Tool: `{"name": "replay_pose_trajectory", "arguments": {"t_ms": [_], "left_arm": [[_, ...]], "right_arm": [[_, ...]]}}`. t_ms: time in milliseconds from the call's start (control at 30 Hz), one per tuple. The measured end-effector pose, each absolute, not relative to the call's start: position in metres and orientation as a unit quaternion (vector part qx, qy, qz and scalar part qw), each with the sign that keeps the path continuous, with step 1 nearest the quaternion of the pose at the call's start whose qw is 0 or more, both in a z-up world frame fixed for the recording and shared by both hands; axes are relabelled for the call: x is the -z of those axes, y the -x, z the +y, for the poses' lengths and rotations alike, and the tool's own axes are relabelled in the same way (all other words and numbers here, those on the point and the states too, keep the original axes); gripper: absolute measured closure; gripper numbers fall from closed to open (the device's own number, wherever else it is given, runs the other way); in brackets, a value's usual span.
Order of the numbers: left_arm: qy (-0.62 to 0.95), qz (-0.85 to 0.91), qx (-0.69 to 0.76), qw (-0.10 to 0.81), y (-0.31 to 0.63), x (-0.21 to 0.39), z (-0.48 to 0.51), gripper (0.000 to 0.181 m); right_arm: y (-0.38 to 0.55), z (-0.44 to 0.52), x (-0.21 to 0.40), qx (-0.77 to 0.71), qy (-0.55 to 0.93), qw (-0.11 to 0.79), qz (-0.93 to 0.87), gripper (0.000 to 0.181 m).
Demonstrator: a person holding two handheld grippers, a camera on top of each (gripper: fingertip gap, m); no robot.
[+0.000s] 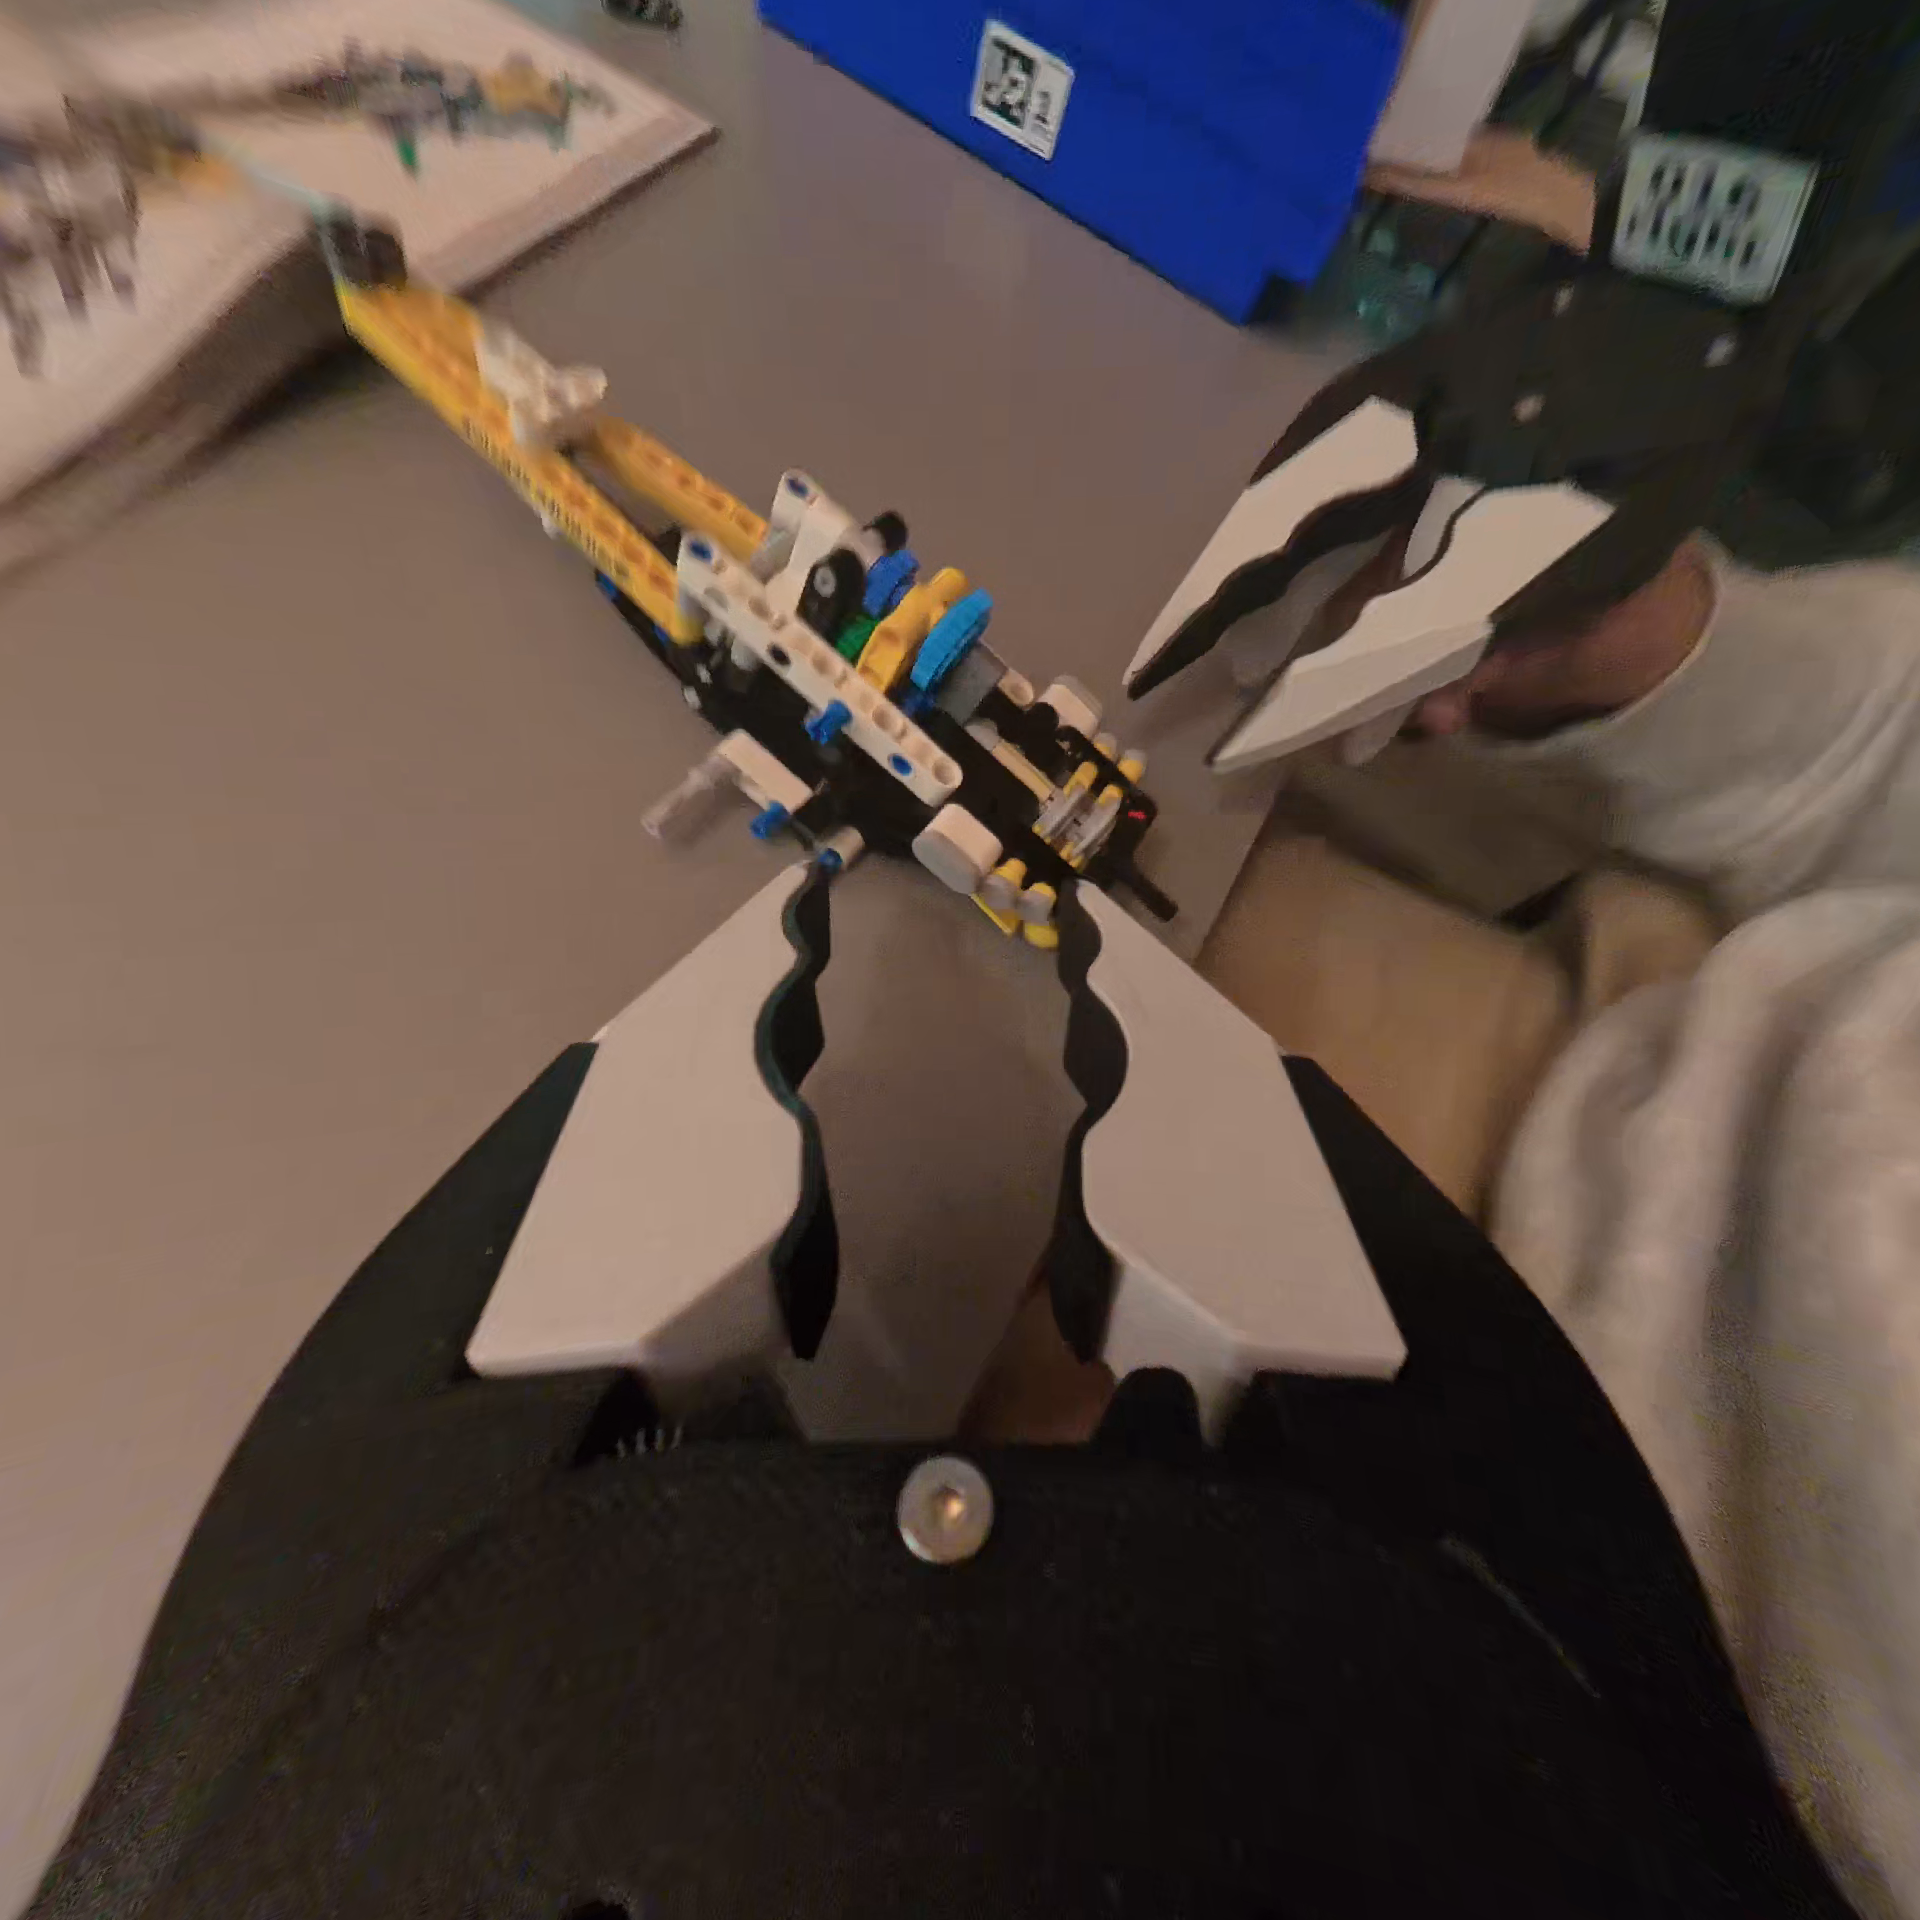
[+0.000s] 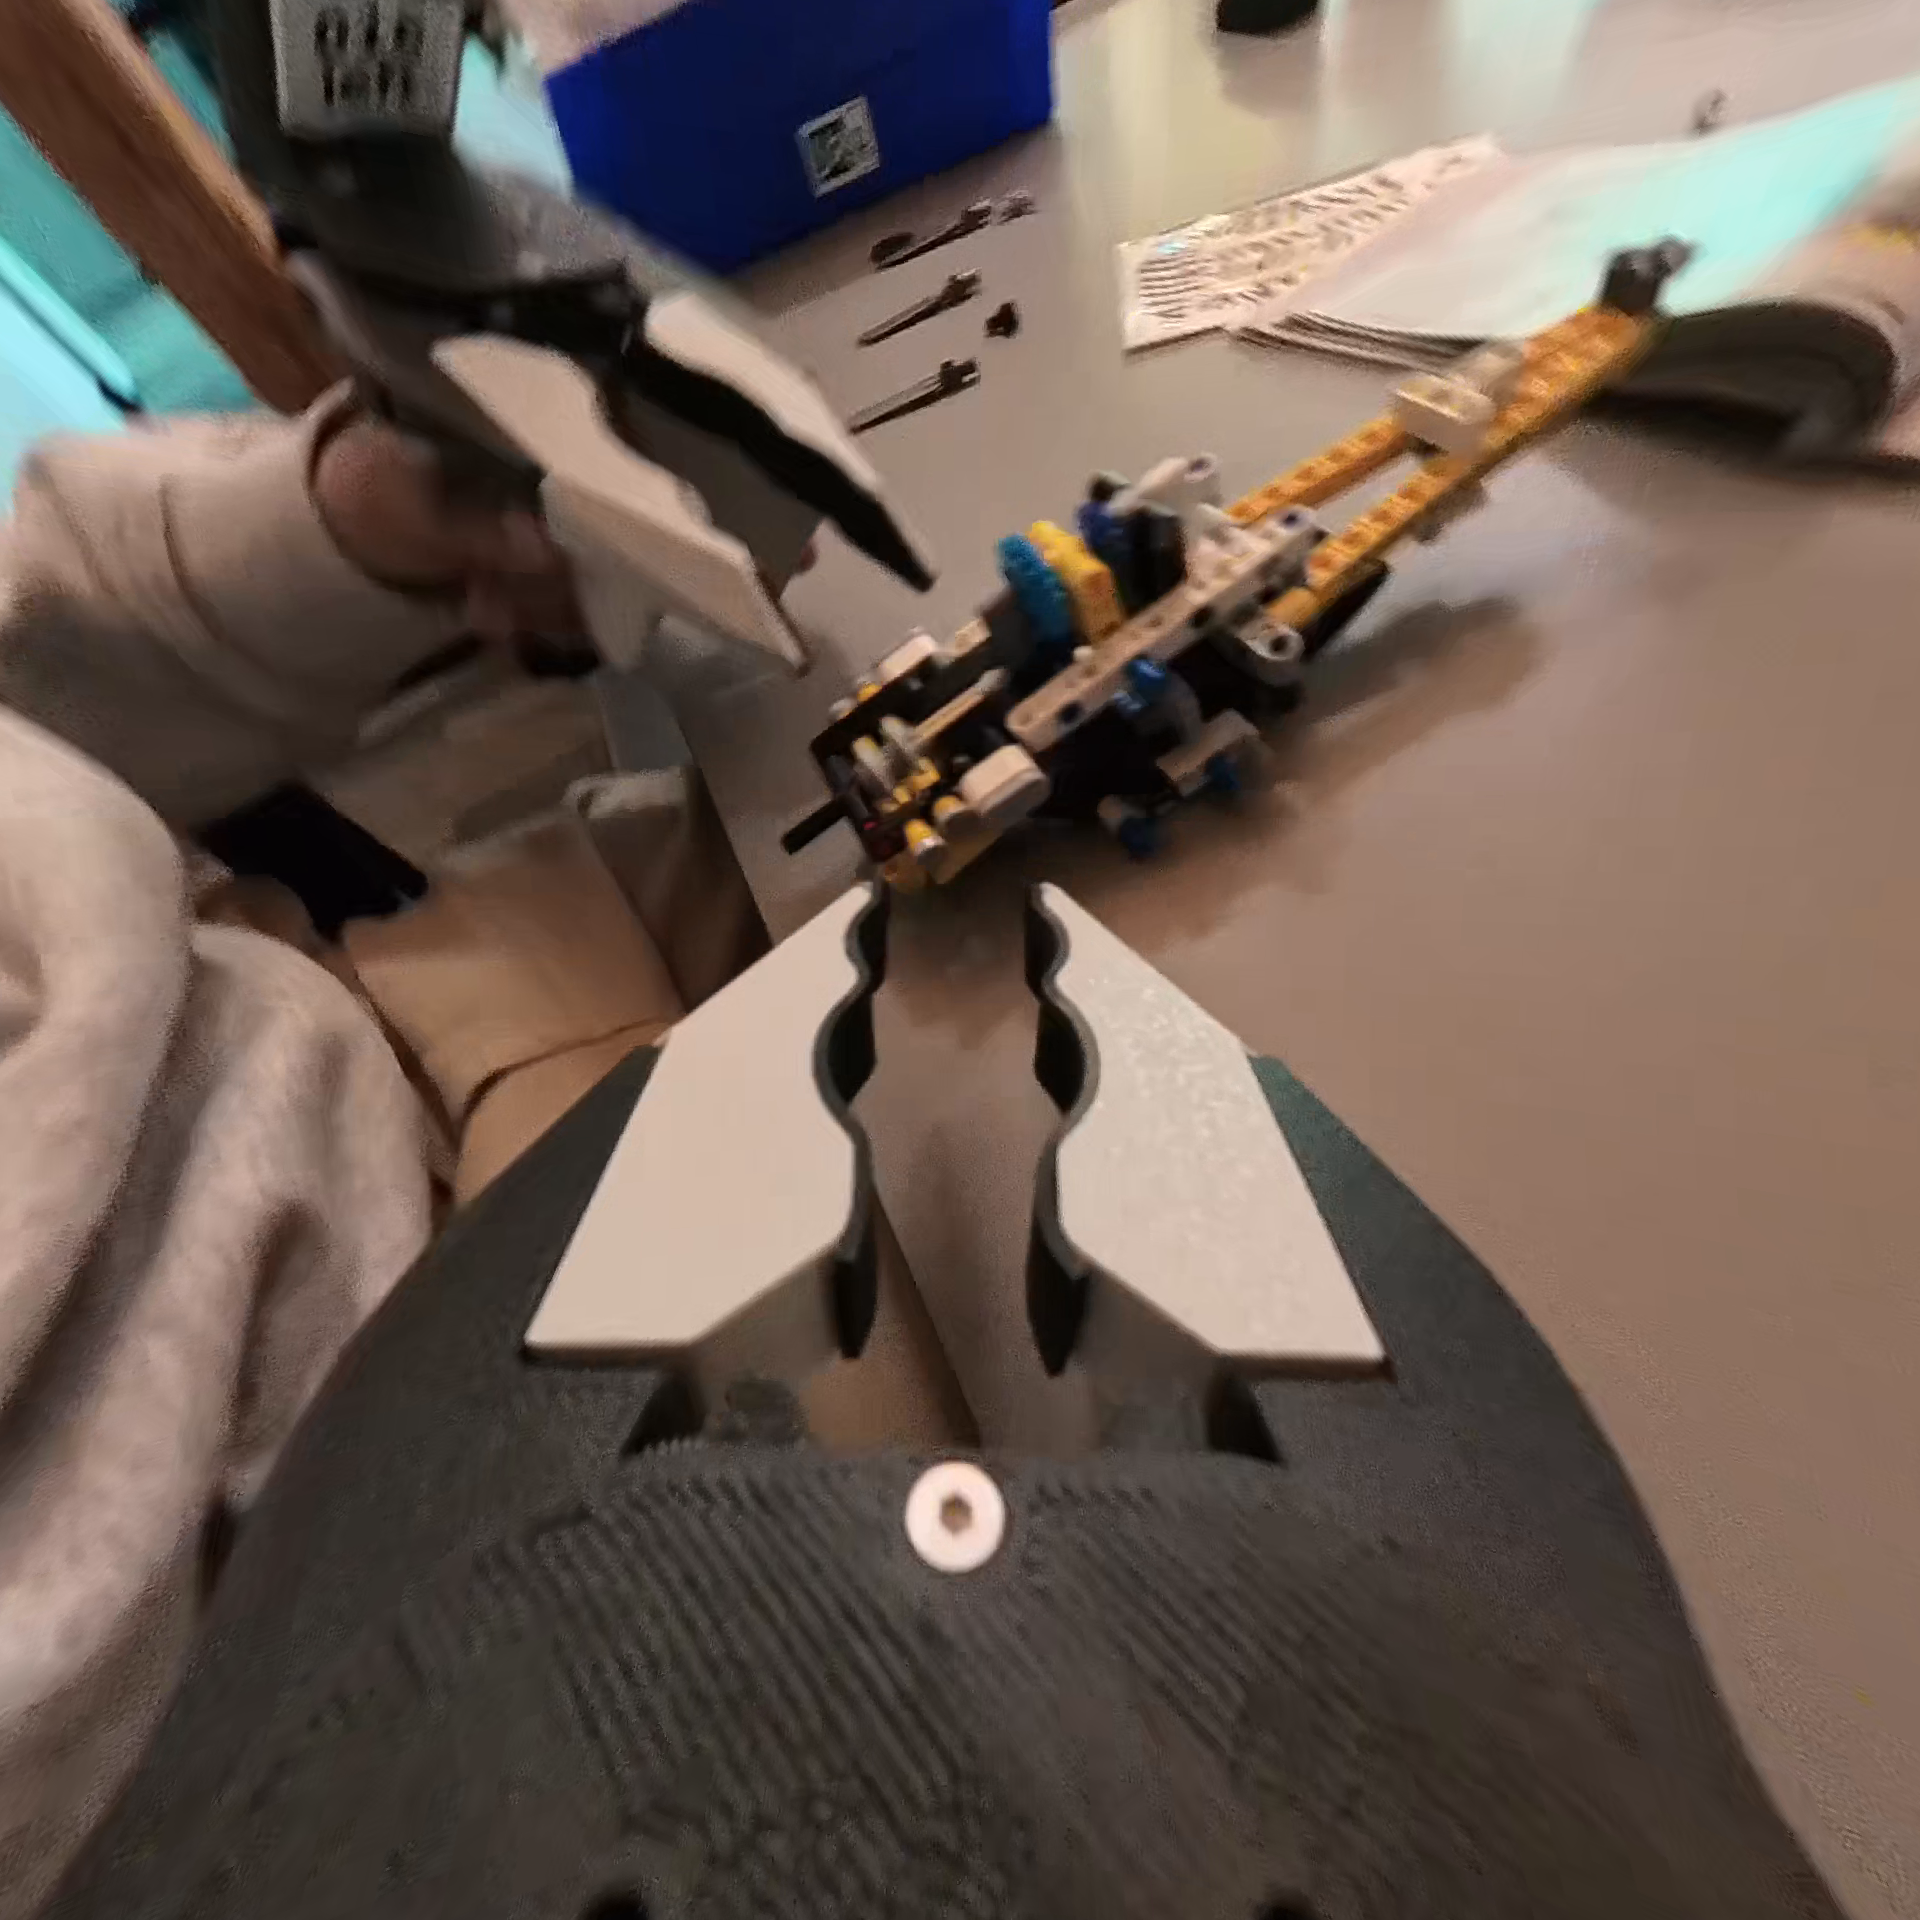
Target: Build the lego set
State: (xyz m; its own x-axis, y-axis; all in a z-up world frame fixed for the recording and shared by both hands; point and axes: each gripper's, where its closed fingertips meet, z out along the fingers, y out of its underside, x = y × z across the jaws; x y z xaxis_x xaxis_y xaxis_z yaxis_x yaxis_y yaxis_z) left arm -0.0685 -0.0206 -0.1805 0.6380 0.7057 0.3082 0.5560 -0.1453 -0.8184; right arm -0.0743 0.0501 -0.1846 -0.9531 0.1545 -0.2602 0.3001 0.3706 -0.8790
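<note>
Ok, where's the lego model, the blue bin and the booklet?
lego model (image 1: 831, 665), left wrist view, on its white beam.
blue bin (image 2: 727, 135), right wrist view, on its front wall.
booklet (image 1: 208, 260), left wrist view, on its open page.

A blue bin (image 2: 800, 114) stands at the far side of the grey desk (image 2: 1558, 935), a white square sticker (image 2: 836, 145) on its wall. The person's pale sleeve (image 2: 156, 1091) lies nearer than the bin, off the desk's edge.
</note>
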Motion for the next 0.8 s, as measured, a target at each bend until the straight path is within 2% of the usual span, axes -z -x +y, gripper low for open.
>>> {"name": "replay_pose_trajectory", "arguments": {"t_ms": [33, 100, 167, 267, 300, 367, 500, 633, 800], "left_arm": [[0.726, -0.454, -0.040, 0.515, 0.067, 0.181, -0.019, 0.136], [0.655, -0.518, 0.036, 0.548, 0.064, 0.179, -0.015, 0.137], [0.600, -0.551, 0.103, 0.572, 0.057, 0.179, -0.011, 0.150], [0.526, -0.585, 0.161, 0.597, 0.051, 0.183, -0.008, 0.167], [0.502, -0.589, 0.179, 0.607, 0.049, 0.182, -0.007, 0.166], [0.470, -0.599, 0.210, 0.614, 0.048, 0.184, -0.002, 0.160], [0.447, -0.608, 0.219, 0.618, 0.052, 0.185, 0.002, 0.160], [0.458, -0.626, 0.215, 0.594, 0.053, 0.193, 0.005, 0.163], [0.430, -0.627, 0.231, 0.607, 0.058, 0.189, 0.007, 0.173]], "right_arm": [[0.080, 0.052, 0.184, 0.547, -0.173, 0.086, 0.814, 0.150], [0.091, 0.054, 0.183, 0.554, -0.259, 0.142, 0.778, 0.156], [0.094, 0.056, 0.182, 0.561, -0.328, 0.212, 0.730, 0.163], [0.091, 0.057, 0.176, 0.575, -0.367, 0.297, 0.669, 0.175], [0.089, 0.056, 0.175, 0.576, -0.367, 0.316, 0.659, 0.177], [0.086, 0.054, 0.178, 0.567, -0.368, 0.330, 0.659, 0.176], [0.078, 0.048, 0.184, 0.544, -0.358, 0.331, 0.682, 0.171], [0.067, 0.040, 0.185, 0.526, -0.350, 0.357, 0.688, 0.169], [0.066, 0.036, 0.185, 0.520, -0.353, 0.379, 0.679, 0.171]]}}
